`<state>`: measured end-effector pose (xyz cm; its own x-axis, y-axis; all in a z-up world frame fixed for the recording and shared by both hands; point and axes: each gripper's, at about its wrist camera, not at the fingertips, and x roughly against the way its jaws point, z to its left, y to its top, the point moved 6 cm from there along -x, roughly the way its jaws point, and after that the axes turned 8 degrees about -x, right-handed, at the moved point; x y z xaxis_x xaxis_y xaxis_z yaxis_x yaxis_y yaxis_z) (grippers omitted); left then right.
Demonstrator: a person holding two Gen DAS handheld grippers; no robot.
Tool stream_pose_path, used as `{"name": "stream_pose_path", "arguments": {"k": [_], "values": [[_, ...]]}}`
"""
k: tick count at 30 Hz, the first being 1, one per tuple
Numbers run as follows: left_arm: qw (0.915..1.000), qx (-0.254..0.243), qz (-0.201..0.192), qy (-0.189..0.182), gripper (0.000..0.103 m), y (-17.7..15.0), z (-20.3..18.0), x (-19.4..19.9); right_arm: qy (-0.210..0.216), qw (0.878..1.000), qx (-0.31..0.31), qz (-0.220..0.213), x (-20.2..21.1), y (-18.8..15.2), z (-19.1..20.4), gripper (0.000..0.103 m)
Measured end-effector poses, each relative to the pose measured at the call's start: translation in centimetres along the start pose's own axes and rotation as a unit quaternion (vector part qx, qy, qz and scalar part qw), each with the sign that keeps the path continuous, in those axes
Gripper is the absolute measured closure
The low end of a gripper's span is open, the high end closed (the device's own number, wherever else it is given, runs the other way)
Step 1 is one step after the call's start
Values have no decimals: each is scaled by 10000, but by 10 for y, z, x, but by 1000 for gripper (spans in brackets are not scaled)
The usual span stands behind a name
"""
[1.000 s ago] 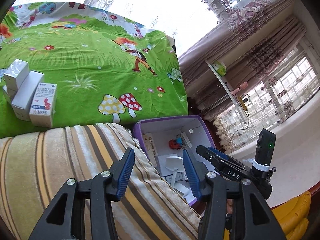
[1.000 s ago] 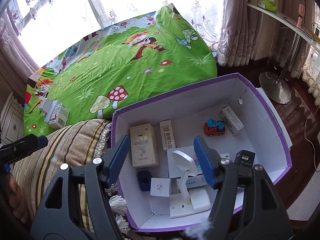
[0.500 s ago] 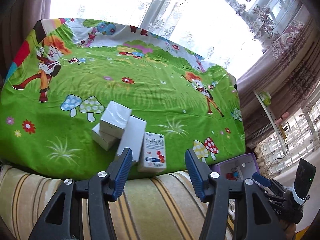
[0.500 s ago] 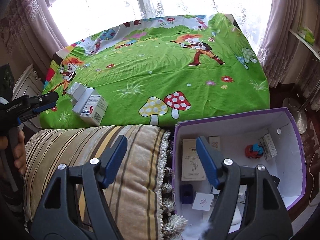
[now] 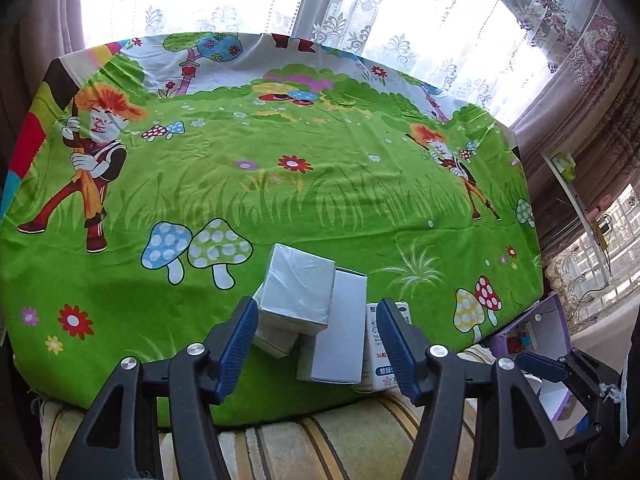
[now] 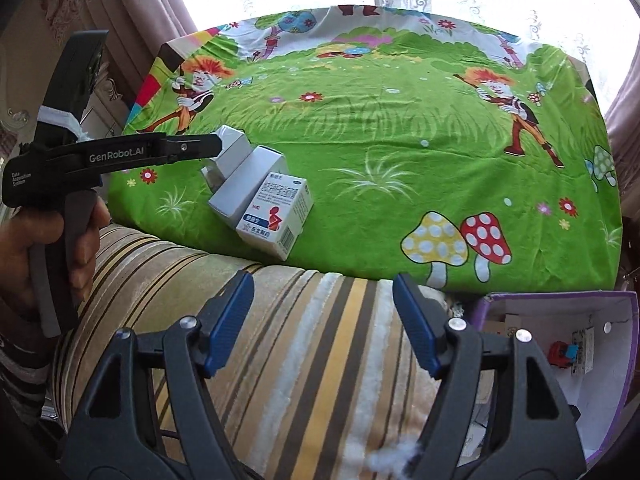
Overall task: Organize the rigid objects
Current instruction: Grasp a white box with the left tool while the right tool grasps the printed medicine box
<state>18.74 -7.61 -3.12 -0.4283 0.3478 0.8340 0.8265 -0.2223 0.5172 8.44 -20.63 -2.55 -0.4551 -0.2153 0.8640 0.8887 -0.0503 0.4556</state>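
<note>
Both claws have swung off the purple box [image 6: 560,360] toward the bed's near edge; left claw [image 5: 316,344] has just been opening, spread and empty over 3 stacked cartons [image 5: 316,312]; right claw [image 6: 324,324] likewise spread, empty, over the cushion [image 6: 280,320].

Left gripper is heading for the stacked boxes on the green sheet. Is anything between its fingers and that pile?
Nothing visible. The left gripper is open and empty, right in front of the pile; the silver-wrapped box on top and the plain white box are the nearest things. The printed medicine box leans beside them.
</note>
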Motion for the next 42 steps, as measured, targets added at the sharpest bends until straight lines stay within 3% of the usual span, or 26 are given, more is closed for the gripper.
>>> {"name": "stream_pose_path", "arguments": {"k": [13, 17, 29, 34, 36, 38, 42], "values": [[9995, -282, 99, 113, 41, 4, 11, -29, 143, 9979, 149, 612, -57, 19, 36, 28], [9994, -316, 65, 82, 58, 4, 14, -32, 67, 9972, 134, 737, -70, 21, 37, 28], [9991, 16, -423, 69, 59, -1, 31, -14, -392, 9958, -78, 824, -91, 26, 21, 28], [9982, 110, -589, 87, 59, -2, 34, -10, -618, 9958, -22, 676, -95, 34, 15, 34], [9976, 141, -670, 72, 59, -2, 35, -8, -640, 9957, 4, 666, -99, 35, 14, 41], [9971, 175, -745, 55, 59, -2, 36, -6, -619, 9961, 27, 632, -101, 37, 15, 57], [9964, 192, -818, 86, 60, -2, 36, -3, -567, 9975, 52, 428, -91, 39, 17, 59]]}}
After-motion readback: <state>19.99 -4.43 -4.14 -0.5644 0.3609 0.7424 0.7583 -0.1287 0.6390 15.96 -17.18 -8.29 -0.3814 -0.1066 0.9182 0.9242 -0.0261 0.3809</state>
